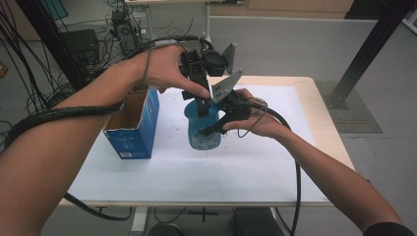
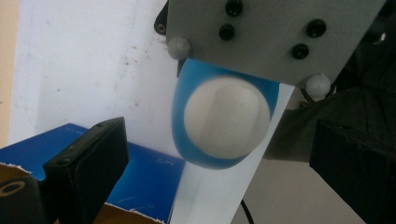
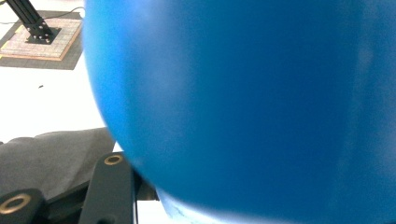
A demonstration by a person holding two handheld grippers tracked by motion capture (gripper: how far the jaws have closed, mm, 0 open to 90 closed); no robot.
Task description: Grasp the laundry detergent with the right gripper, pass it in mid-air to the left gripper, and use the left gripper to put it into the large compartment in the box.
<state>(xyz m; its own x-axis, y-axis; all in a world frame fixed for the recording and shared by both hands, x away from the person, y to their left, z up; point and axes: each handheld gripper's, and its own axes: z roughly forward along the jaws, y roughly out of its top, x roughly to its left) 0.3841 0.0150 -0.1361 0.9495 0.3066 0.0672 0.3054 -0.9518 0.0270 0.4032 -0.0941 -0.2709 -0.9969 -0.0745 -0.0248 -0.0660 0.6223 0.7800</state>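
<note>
Blue cup with white inside, grey plate above it, blue box below, black jaws apart.

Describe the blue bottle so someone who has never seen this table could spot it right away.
Start at the white-topped table and find the open blue carton on its left. Just right of it, mid-table, stands the blue bottle, between the left tool and right tool. Unlike the boxy carton, it is rounded, with a white cap.

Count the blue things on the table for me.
2. A blue bottle at the table's middle, between both grippers, and an open blue cardboard box to its left. The hands could be hiding something smaller.
</note>
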